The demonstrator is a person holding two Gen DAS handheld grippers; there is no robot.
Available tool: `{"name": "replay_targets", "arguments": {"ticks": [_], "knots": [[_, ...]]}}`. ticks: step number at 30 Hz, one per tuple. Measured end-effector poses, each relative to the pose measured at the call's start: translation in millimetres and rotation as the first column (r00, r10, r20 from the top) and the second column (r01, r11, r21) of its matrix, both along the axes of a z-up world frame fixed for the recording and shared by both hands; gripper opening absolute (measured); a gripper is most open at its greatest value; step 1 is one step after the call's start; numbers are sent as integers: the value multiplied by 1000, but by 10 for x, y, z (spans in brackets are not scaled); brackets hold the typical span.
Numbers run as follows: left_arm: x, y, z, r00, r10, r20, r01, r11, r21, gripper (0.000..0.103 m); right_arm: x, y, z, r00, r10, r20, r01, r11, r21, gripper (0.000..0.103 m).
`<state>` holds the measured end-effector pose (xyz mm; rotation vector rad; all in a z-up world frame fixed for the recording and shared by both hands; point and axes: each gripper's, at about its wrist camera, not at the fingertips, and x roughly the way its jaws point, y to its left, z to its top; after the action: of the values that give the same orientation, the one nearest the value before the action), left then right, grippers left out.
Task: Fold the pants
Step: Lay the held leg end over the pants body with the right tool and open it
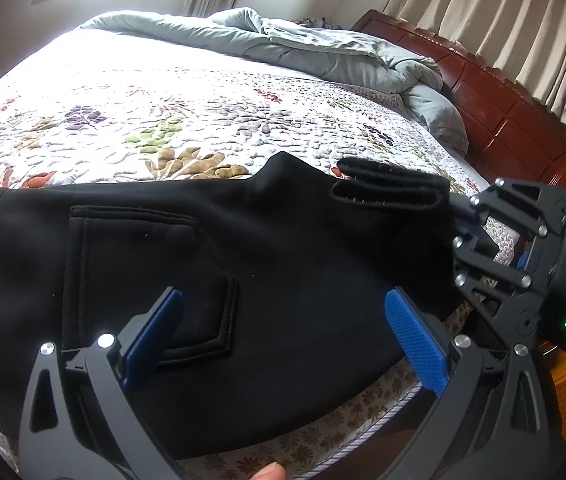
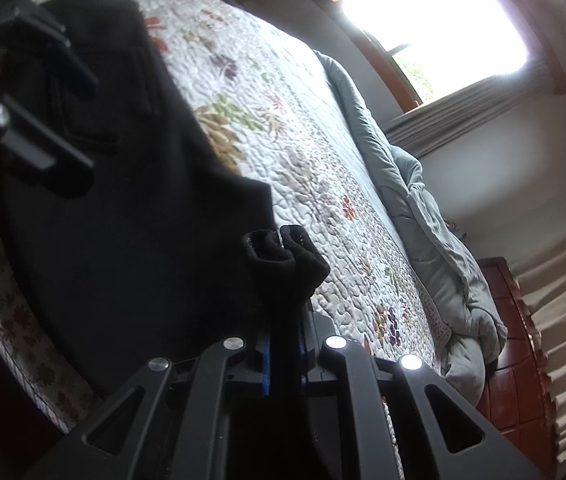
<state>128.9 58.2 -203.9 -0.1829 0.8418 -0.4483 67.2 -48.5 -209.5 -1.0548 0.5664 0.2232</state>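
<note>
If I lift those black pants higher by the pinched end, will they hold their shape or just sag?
The black pants will probably sag: they already drape limply from the right gripper, whose jaws are shut on the hem ends. The fabric looks thick and fleecy, so likely heavy-ish yet unlikely to slip. The open left gripper holds nothing.

Floral quilt covers bed, grey duvet bunched along far side by red-brown wood headboard. Beige curtains, bright window.
</note>
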Motion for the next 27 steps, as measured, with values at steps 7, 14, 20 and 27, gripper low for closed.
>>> {"name": "replay_targets", "arguments": {"ticks": [7,14,20,27], "knots": [[28,69,-5,1000,21,-7,-21,1000,-12,100,-104,50,-267,999,46,-25,-48,996,-80,9],[59,179,-10,998,53,-27,-54,997,-54,100,-159,72,-481,995,65,-70,-73,990,-119,10],[71,227,-13,997,69,-36,-71,995,-70,100,-231,73,-572,992,67,-108,-80,990,-118,10],[92,172,-36,997,60,-41,-62,997,-48,100,-188,1,-451,979,54,-198,-62,997,-37,23]]}}
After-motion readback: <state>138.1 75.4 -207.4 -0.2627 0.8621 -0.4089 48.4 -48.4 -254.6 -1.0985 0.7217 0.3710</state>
